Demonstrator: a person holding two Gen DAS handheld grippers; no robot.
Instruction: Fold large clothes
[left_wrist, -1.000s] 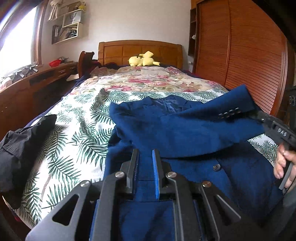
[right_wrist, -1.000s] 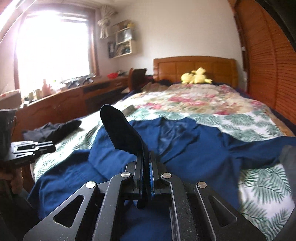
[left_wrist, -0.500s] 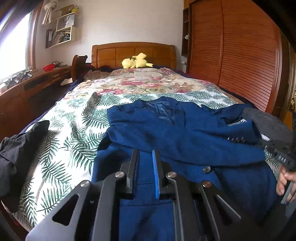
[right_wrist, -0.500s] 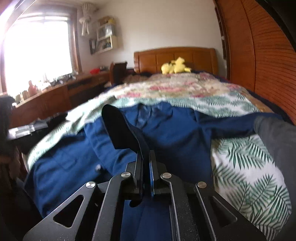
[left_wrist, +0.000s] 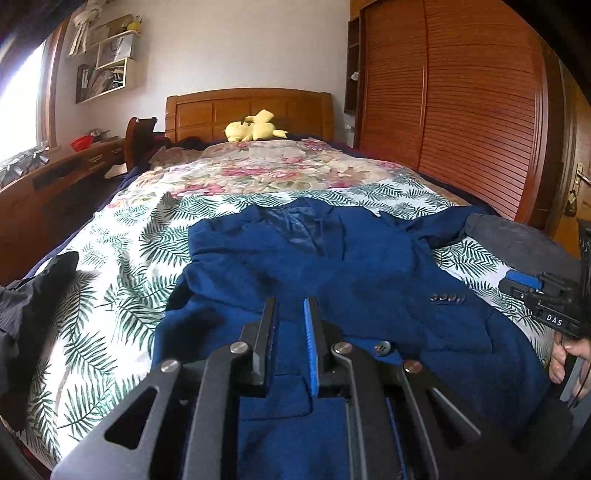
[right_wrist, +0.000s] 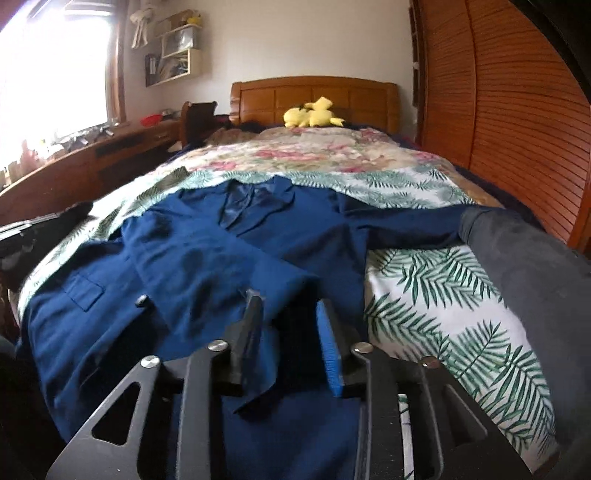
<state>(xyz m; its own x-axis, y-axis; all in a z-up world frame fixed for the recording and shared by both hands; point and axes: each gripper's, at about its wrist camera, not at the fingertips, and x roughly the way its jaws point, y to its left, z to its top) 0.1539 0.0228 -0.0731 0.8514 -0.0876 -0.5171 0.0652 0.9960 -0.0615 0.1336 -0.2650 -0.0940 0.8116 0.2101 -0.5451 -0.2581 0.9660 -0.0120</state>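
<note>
Spread flat across the palm-leaf-print bed cover (left_wrist: 110, 295): a large navy-blue wool-like suit jacket (left_wrist: 332, 266), directly ahead of and beneath both grippers. Probably heavy, soft, limp; best pinched at hem or sleeve cuff (left_wrist: 448, 298). Bare cover to either side, black garment (left_wrist: 33, 295) far left. Left gripper (left_wrist: 290, 314) narrowly parted, empty. Right gripper (right_wrist: 288, 310) parted wide, empty.

We had both wrist cameras low at the bed's (left_wrist: 122, 229) foot, facing its headboard (right_wrist: 314, 96), sharing the blue jacket (left_wrist: 332, 258).
</note>
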